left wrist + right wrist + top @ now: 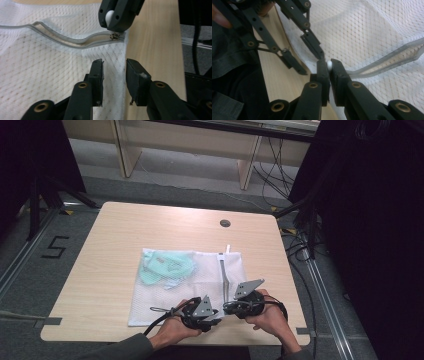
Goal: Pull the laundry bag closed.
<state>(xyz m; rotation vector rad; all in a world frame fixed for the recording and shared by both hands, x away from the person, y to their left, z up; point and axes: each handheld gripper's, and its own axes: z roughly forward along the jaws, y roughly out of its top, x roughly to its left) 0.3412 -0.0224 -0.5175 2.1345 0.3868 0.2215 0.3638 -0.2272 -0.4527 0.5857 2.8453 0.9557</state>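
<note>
**Figure. Closing the zip of a mesh laundry bag: pull tab gripped, bag edge about to be braced.**

The right gripper (pixel 329 65) has its jaws pressed together on the white zip pull (pixel 109 17) at the near end of the grey zip (pixel 62 40). The left gripper (pixel 114 75) has its jaws part spread, astride the bag's near right edge just beside the pull, with mesh between them but not yet pinched. The mesh bag (pixel 165 305) lies flat near the front of the worktop (pixel 100 270), a pale green garment (pixel 165 266) inside its far left part. The zip lies open along most of its length. The next move probably calls for the left jaws to clamp the fabric, so that the right can draw the slider without bunching the mesh. Count: one bag, one zip, one pull, one garment, two grippers.
</note>
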